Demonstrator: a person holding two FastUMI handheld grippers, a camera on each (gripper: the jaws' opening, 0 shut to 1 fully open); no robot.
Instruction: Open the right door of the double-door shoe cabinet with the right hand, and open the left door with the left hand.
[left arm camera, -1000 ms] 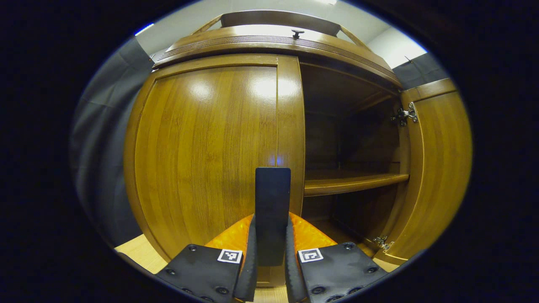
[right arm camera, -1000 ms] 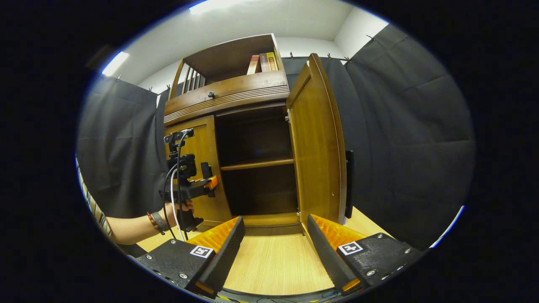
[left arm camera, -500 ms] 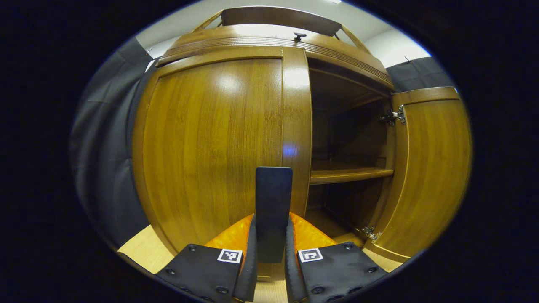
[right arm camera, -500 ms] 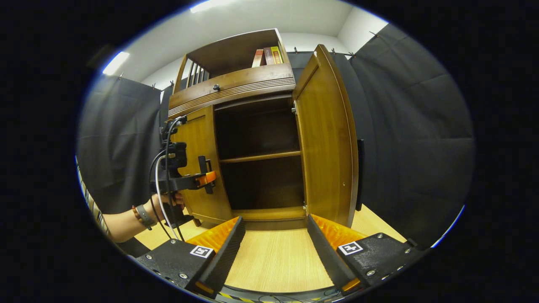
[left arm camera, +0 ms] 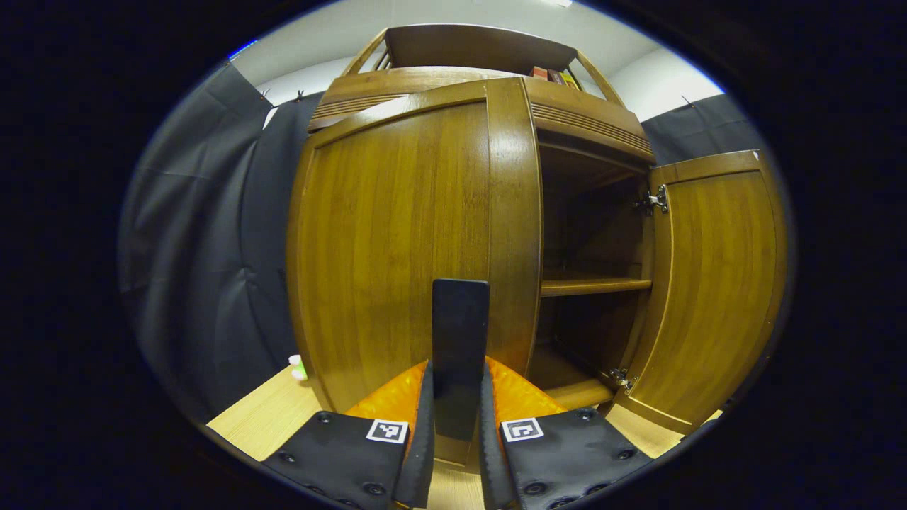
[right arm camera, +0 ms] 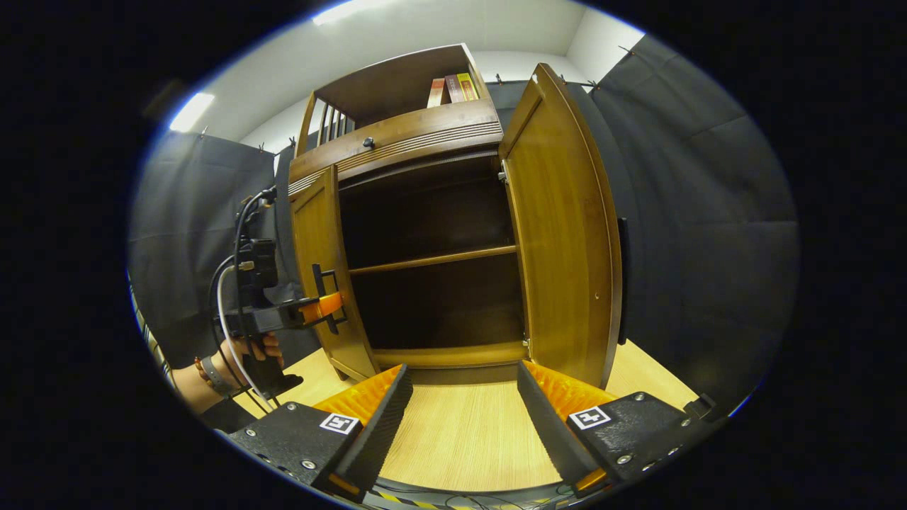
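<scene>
The brown wooden shoe cabinet (right arm camera: pixel 418 142) stands on a light wood floor. Its right door (right arm camera: pixel 567 234) is swung wide open, with a dark handle on its far edge. The left door (left arm camera: pixel 397 241) is partly swung out. My left gripper (left arm camera: pixel 457 397) is shut on that door's dark upright handle (left arm camera: pixel 460 333); in the right gripper view the left gripper (right arm camera: pixel 322 308), held by a hand, is at the left door (right arm camera: pixel 319 262). My right gripper (right arm camera: pixel 460 411) hangs open over the floor in front of the cabinet, holding nothing.
Inside the cabinet a shelf (right arm camera: pixel 432 260) divides a dark space. A drawer with a small knob (right arm camera: pixel 368 142) sits above the doors, and books (right arm camera: pixel 453 88) stand on the top shelf. Black cloth walls surround the booth. A small white and green object (left arm camera: pixel 297 367) lies left of the cabinet.
The left door has swung further out with my left gripper on its handle. The right door stays open, and my right gripper has shifted only slightly.
</scene>
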